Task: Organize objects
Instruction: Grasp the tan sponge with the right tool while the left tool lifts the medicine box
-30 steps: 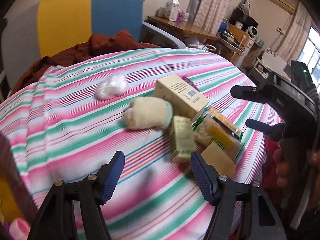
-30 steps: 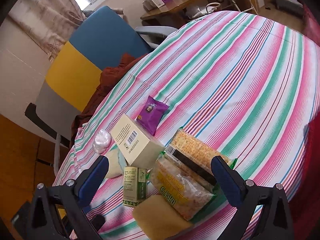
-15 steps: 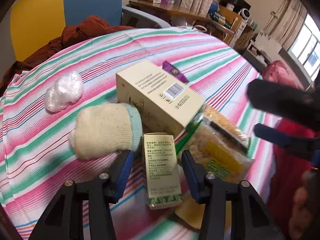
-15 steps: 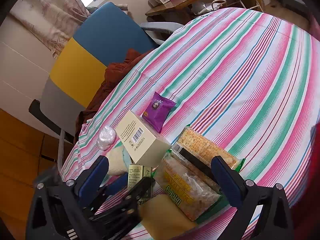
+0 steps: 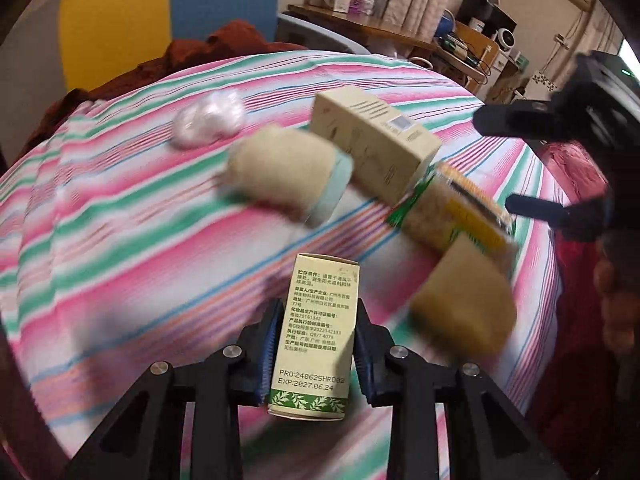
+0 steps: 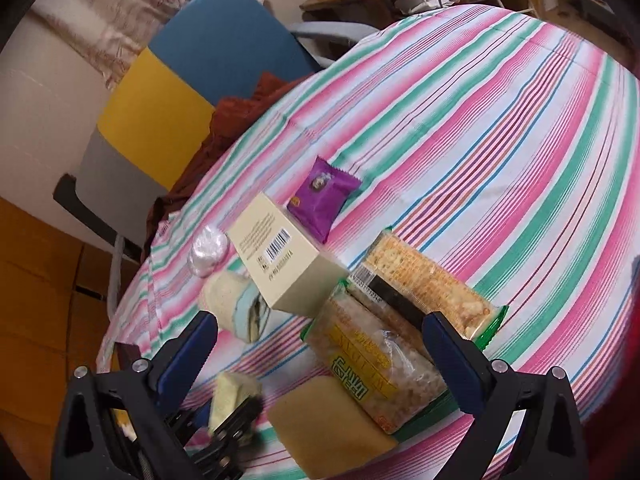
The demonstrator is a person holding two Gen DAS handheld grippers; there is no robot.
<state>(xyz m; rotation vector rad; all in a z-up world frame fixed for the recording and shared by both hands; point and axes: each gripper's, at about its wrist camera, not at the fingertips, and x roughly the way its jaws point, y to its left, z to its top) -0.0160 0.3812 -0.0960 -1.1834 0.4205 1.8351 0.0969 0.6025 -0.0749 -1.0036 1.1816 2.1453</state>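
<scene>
Your left gripper [image 5: 316,344] is clamped on the small cream carton with green leaf band and printed text [image 5: 314,336], blue pads pressing both long sides, carton lifted clear of the pink-green striped tablecloth [image 5: 120,240] at the near edge. Your right gripper [image 6: 320,356] hangs spread wide and empty over the clear crackers packet with yellow label [image 6: 372,364], touching nothing. So you're mid-carry: one item picked, the rest still clustered. The bigger beige barcode box [image 5: 372,148] leans on the crackers; the rolled cream sock with pale blue cuff [image 5: 288,176] lies just left of it, the crumpled clear plastic ball [image 5: 208,120] farther left, the tan sponge block [image 5: 464,308] near right, and the purple snack sachet [image 6: 322,196] on the far side of the box. Where items should go isn't shown; likely you need open cloth away from the pile. Set the carton down flat before you release, and keep it clear of the sponge.
</scene>
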